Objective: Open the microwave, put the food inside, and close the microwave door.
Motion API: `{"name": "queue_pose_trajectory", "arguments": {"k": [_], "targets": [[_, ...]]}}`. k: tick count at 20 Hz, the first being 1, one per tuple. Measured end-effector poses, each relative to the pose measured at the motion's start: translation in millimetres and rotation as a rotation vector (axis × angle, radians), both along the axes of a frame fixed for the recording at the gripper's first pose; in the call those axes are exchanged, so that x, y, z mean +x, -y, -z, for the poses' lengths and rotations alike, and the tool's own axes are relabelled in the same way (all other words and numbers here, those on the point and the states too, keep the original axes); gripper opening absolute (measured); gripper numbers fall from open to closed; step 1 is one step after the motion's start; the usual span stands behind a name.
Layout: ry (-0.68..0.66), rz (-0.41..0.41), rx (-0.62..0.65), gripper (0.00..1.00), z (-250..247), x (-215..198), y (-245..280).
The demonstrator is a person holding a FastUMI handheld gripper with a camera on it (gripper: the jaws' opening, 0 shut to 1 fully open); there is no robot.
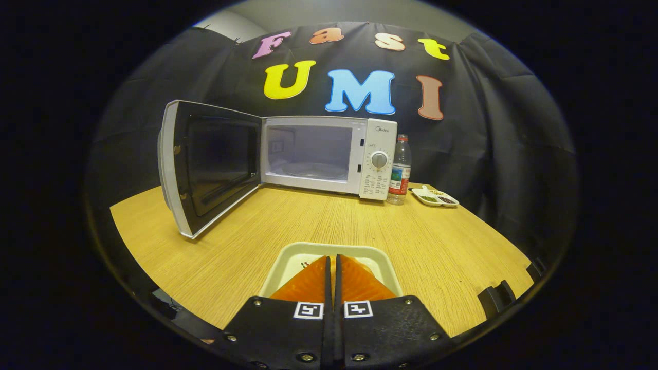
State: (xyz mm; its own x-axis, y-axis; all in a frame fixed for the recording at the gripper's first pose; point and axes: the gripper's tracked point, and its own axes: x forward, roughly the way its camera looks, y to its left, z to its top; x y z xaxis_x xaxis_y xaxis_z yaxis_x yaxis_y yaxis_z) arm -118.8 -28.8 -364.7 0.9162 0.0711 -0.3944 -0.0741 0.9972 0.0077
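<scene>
Black cloth wall (pixel 504 128); wooden table (pixel 318 221) before it.

The white boxy microwave (pixel 329 154) has a pale cavity, a grey dial and a door (pixel 211 167) with a dark window in a silver-white frame. At its 3 o'clock stands a clear plastic bottle (pixel 400 169) with a red cap and red-and-blue label. The counter (pixel 205 246) is light wood-grain. The cream rectangular tray (pixel 293 259) lies beneath the gripper (pixel 332 262), whose fingers are pressed together.
</scene>
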Motion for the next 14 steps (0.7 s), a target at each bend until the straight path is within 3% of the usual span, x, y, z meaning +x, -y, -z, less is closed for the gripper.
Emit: {"name": "queue_pose_trajectory", "arguments": {"k": [1,4,11,14], "targets": [[-0.017,-0.029,0.014,0.11,-1.8,-5.0,-7.0],[-0.043,-0.065,-0.059,0.99,16.0,1.5,-8.9],[-0.003,0.033,-0.083,0.96,6.2,7.3,10.9],[-0.043,0.034,-0.046,0.96,21.5,11.9,10.9]]}}
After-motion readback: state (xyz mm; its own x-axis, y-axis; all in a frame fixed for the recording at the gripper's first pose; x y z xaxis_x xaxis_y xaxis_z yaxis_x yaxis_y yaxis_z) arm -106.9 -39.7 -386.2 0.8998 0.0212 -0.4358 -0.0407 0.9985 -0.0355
